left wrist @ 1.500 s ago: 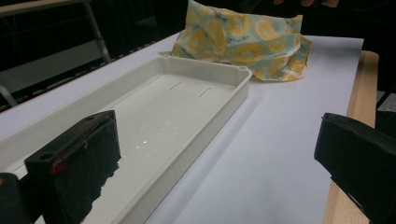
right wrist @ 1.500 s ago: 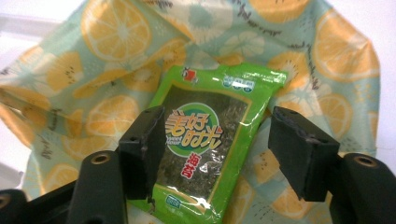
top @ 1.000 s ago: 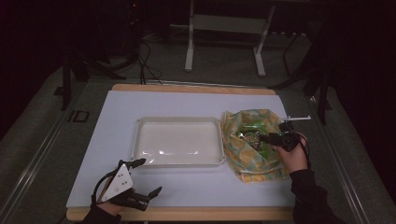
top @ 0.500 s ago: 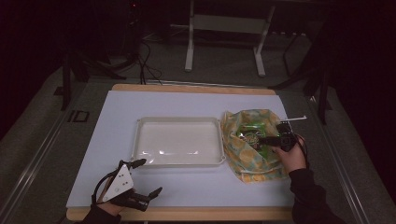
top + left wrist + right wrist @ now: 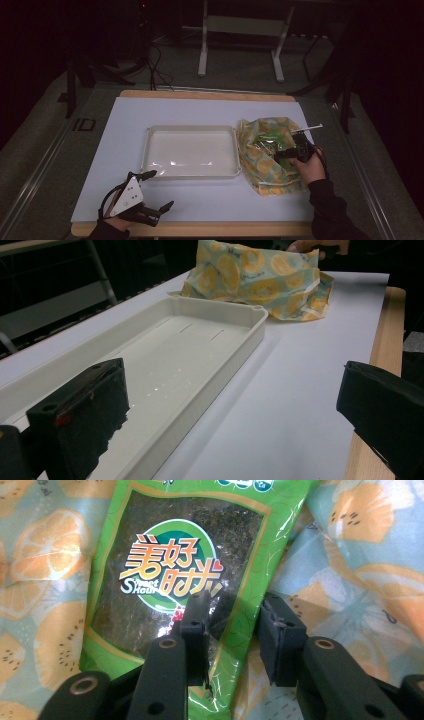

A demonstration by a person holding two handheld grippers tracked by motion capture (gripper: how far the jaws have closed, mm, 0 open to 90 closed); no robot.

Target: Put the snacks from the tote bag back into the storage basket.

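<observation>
Right gripper [image 5: 232,630] has been closing its jaws around the green snack packet's [image 5: 175,565] edge, mid-frame; left gripper [image 5: 150,192], lower left, sits wide open.

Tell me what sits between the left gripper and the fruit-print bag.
The empty white tray lies between the left gripper and the fruit-print bag, with bare white table cover around it, seen in the high view.

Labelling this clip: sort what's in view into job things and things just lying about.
In the job:
- right gripper, jaws just closing around the green snack packet
- orange-print bag holding that packet
- white tray beside the bag

Lying about:
- left gripper, open, near the tray
- white table cover
</observation>
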